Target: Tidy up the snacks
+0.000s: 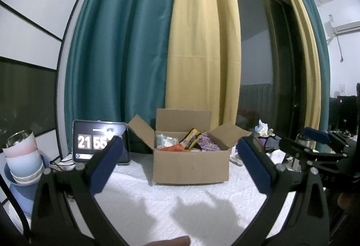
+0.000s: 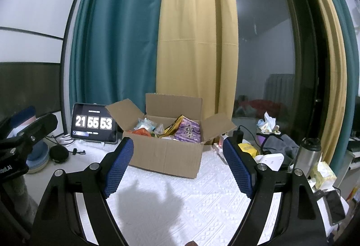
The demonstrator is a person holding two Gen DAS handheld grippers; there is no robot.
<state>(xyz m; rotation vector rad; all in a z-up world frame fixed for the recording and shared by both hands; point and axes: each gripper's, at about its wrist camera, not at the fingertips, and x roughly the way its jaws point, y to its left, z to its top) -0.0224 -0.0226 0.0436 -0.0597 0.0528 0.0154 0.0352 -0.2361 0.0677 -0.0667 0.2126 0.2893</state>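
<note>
An open cardboard box (image 1: 191, 167) stands on the white tablecloth with its flaps spread; it also shows in the right wrist view (image 2: 166, 156). Inside lie snack packets: a purple one (image 2: 187, 130), a yellow one (image 1: 191, 136), an orange one (image 1: 174, 147) and pale wrapped ones (image 2: 146, 125). My left gripper (image 1: 180, 151) is open and empty, hovering above the cloth in front of the box. My right gripper (image 2: 177, 153) is open and empty, also short of the box. The right gripper also appears at the right edge of the left wrist view (image 1: 315, 138).
A tablet clock (image 2: 93, 122) stands left of the box, with stacked bowls and a cup (image 1: 22, 156) further left. To the right are a steel flask (image 2: 308, 153), a yellow packet (image 2: 247, 148), dark cloth, a charger and a tissue box (image 2: 324, 174). Curtains hang behind.
</note>
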